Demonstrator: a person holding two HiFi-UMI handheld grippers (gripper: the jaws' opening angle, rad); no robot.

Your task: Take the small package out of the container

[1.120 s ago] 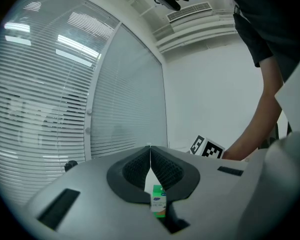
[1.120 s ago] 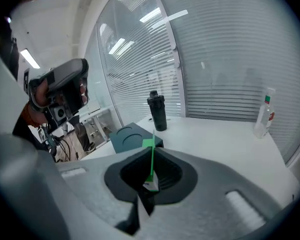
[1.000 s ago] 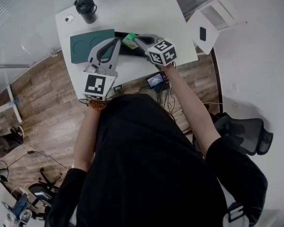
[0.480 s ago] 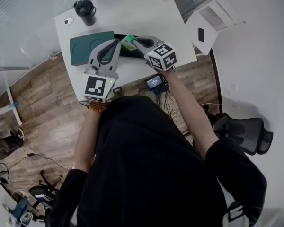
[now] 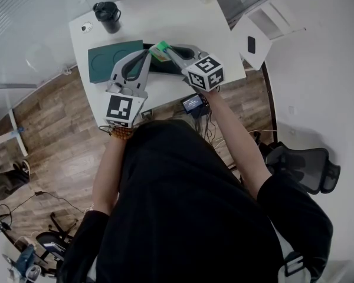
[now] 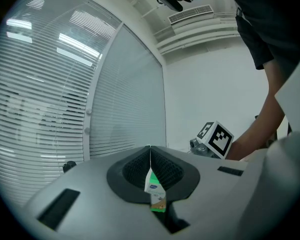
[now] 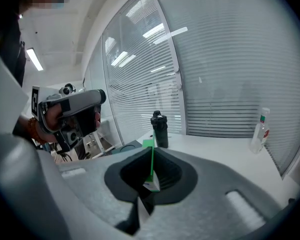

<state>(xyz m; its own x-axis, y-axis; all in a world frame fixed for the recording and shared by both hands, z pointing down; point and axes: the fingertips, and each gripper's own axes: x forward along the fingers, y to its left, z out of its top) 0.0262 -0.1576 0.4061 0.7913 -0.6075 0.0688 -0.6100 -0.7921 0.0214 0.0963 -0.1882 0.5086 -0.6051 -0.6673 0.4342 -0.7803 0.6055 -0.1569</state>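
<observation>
A small green and white package [image 5: 159,52] hangs above the black container [image 5: 165,65] on the white table [image 5: 165,16]. My right gripper [image 5: 167,50] is shut on it; in the right gripper view the package [image 7: 151,181] stands edge-on between the pads [image 7: 162,171]. My left gripper [image 5: 147,50] points level, its tips at the package's other side. In the left gripper view a white and green package [image 6: 155,194] sits pinched between its shut jaws. I cannot tell whether both hold the same one. The right gripper's cube [image 6: 216,139] shows to the right there.
A dark green mat [image 5: 109,58] lies left of the container. A black cup [image 5: 107,13] and a small round white thing [image 5: 85,23] stand at the back left, a clear bottle [image 7: 261,129] at the back right. A small screen [image 5: 193,102] hangs below the table's front edge.
My right gripper has risen a little with the green package in it. The left gripper has stayed where it was.
</observation>
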